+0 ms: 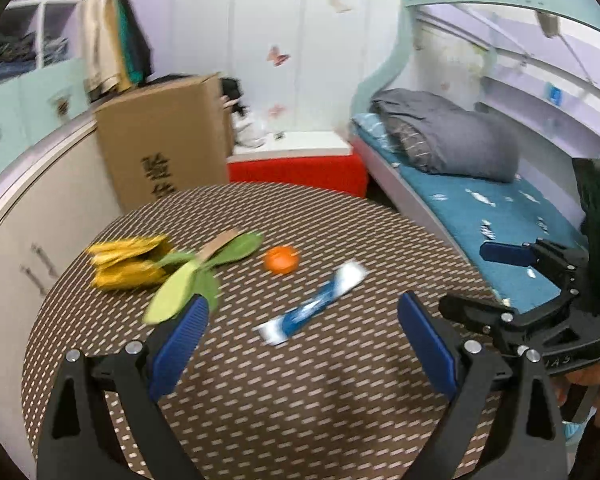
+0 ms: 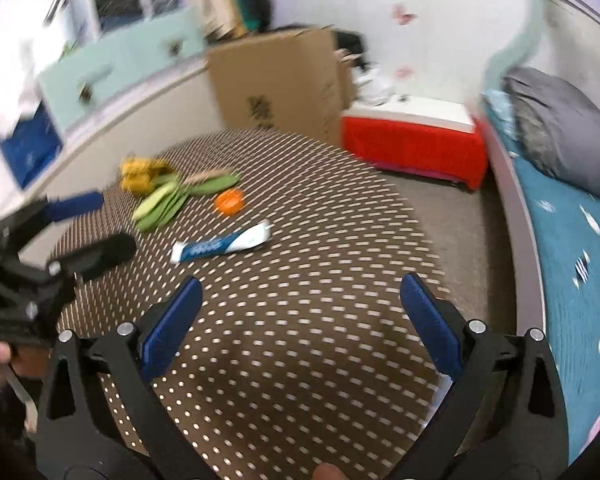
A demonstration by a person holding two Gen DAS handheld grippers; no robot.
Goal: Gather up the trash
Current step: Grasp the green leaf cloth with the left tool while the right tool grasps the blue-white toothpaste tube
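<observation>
Both claws, left claw [image 1: 302, 320] and right claw [image 2: 300, 300], are spread, with the blue-white wrapper [image 1: 314, 304] lying just ahead on the table [image 1: 300, 400].

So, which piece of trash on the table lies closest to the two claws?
The blue and white tube; the orange peel and yellow wrapper lie farther back.

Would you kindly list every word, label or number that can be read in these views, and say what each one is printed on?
"验" over a second, partly hidden character: black print on the cardboard box; blurred in the right wrist view.
"IAS", faint letters on the right gripper body; the start is cut off.
Blue and white tube: print too blurred to read.
Yellow wrapper: no legible text.
</observation>
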